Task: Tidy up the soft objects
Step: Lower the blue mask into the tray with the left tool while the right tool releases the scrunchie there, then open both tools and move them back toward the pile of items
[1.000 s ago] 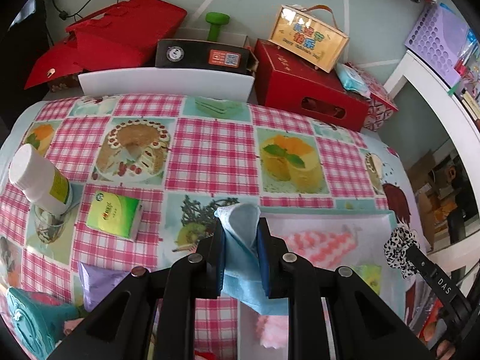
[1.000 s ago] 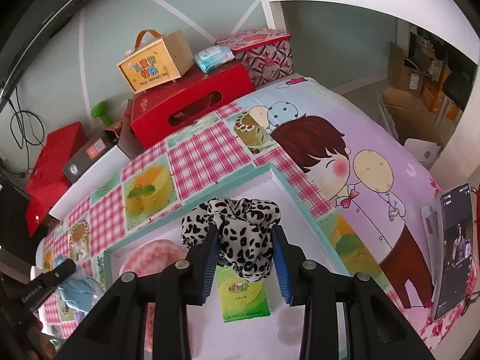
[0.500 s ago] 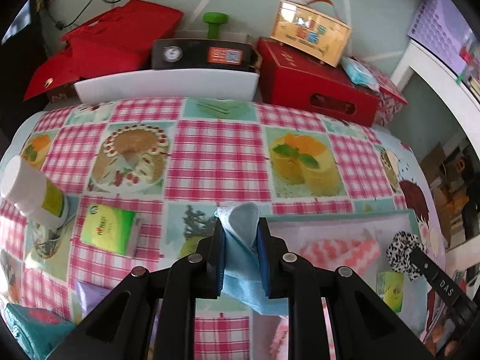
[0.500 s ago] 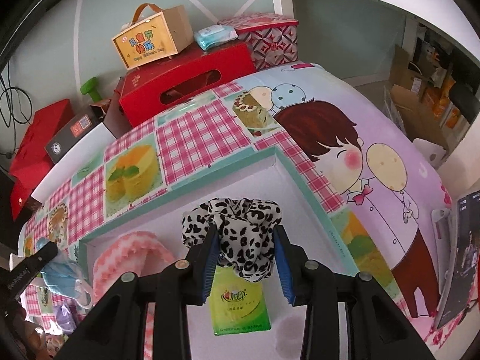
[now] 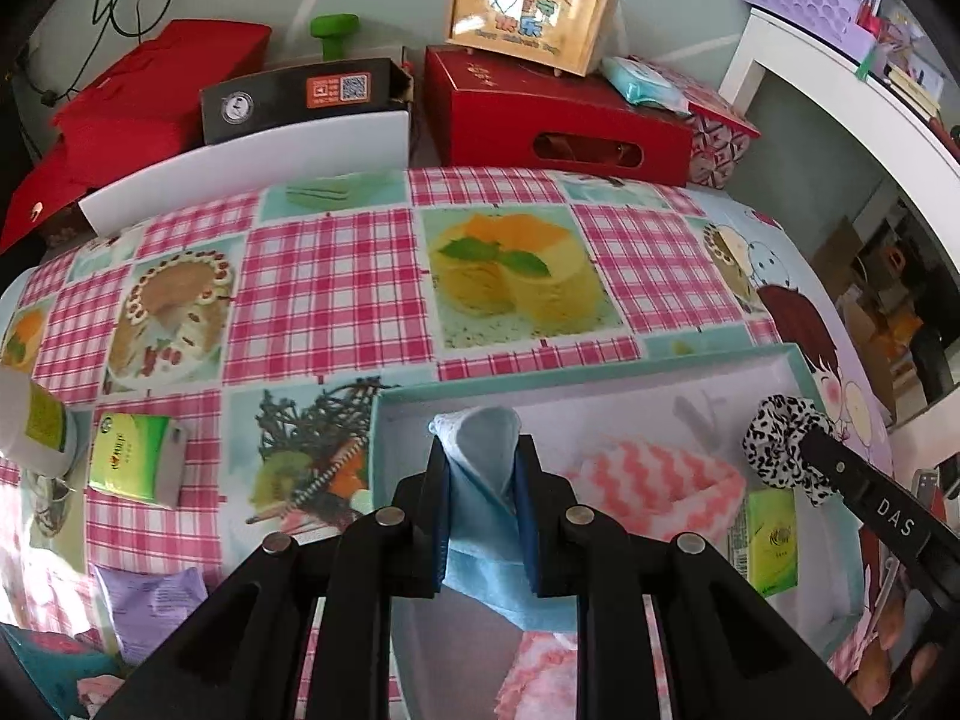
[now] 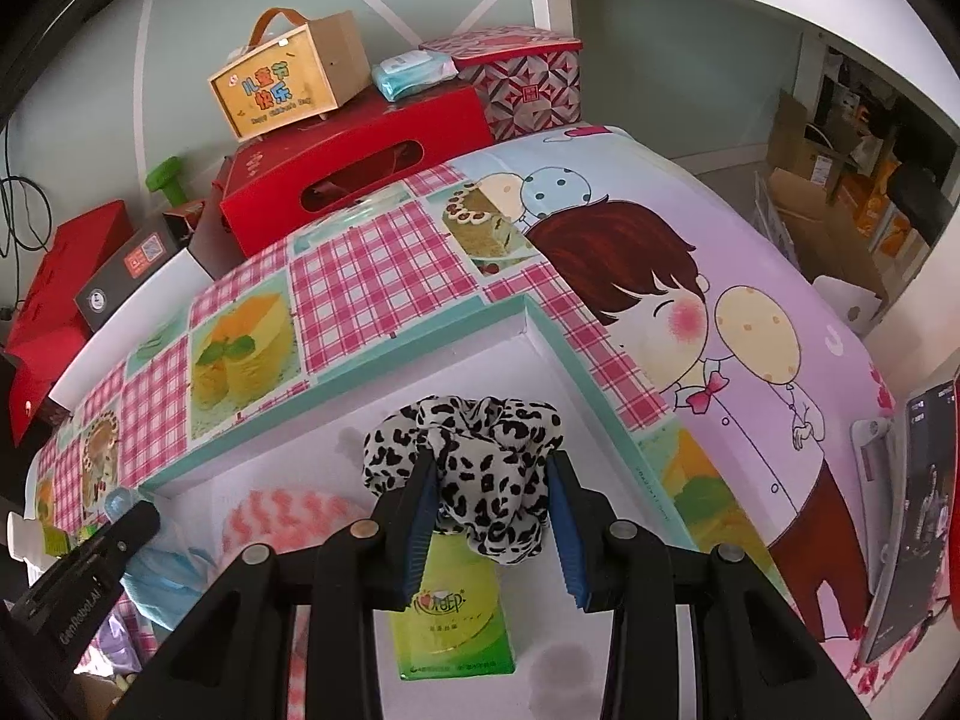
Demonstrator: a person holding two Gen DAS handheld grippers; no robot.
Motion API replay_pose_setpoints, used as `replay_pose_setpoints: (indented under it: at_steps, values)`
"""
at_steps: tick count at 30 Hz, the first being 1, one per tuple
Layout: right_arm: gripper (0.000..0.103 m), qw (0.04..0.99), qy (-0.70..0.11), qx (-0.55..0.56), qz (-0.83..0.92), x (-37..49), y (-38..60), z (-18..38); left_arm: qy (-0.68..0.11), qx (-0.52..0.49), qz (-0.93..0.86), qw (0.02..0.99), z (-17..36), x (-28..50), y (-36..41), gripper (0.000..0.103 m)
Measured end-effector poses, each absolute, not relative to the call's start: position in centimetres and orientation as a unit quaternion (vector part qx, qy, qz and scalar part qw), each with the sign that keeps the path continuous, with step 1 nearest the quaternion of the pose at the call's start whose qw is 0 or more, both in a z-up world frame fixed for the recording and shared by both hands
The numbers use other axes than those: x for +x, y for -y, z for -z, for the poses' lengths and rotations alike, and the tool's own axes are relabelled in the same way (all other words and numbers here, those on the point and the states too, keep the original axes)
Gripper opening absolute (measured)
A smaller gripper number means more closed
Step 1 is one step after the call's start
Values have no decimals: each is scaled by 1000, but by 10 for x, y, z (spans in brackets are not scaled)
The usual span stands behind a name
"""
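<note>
My left gripper (image 5: pixel 480 468) is shut on a light blue cloth (image 5: pixel 486 516) and holds it over the left end of the shallow white tray with a teal rim (image 5: pixel 540 375). My right gripper (image 6: pixel 489 492) is shut on a black-and-white leopard scrunchie (image 6: pixel 480 456) above the tray (image 6: pixel 420 348); the scrunchie also shows in the left wrist view (image 5: pixel 774 438). Inside the tray lie a pink-and-white zigzag cloth (image 5: pixel 654 477) and a green tissue pack (image 6: pixel 453 624).
On the tablecloth left of the tray lie another green tissue pack (image 5: pixel 132 459), a white bottle (image 5: pixel 30 420) and a purple packet (image 5: pixel 150 606). Red boxes (image 5: pixel 558 120) and a wooden box (image 5: pixel 528 12) line the back. A phone (image 6: pixel 912 516) stands at the right.
My left gripper has carried the blue cloth to the right, from over the tablecloth to over the tray. My right gripper has moved a little forward with the scrunchie.
</note>
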State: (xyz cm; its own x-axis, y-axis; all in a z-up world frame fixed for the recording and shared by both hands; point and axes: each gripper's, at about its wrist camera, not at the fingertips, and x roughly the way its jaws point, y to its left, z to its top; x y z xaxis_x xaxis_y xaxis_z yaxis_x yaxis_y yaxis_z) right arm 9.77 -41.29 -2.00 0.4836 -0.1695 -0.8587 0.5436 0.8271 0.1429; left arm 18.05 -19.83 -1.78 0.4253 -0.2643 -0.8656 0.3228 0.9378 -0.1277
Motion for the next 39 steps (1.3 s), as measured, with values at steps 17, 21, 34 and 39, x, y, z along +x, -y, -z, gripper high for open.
replay_pose_setpoints:
  at_steps: [17, 21, 34, 39]
  values:
    - [58, 851, -451, 167, 211, 99, 402, 4, -537, 5, 187, 822, 18, 179, 199, 57]
    - [60, 855, -448, 155, 210, 99, 396, -3, -539, -4, 183, 822, 10, 177, 193, 57]
    - [78, 857, -449, 143, 209, 96, 391, -15, -543, -33, 177, 820, -7, 176, 178, 65]
    - [86, 853, -458, 142, 208, 98, 391, -11, -550, -38, 169, 817, -4, 177, 174, 66]
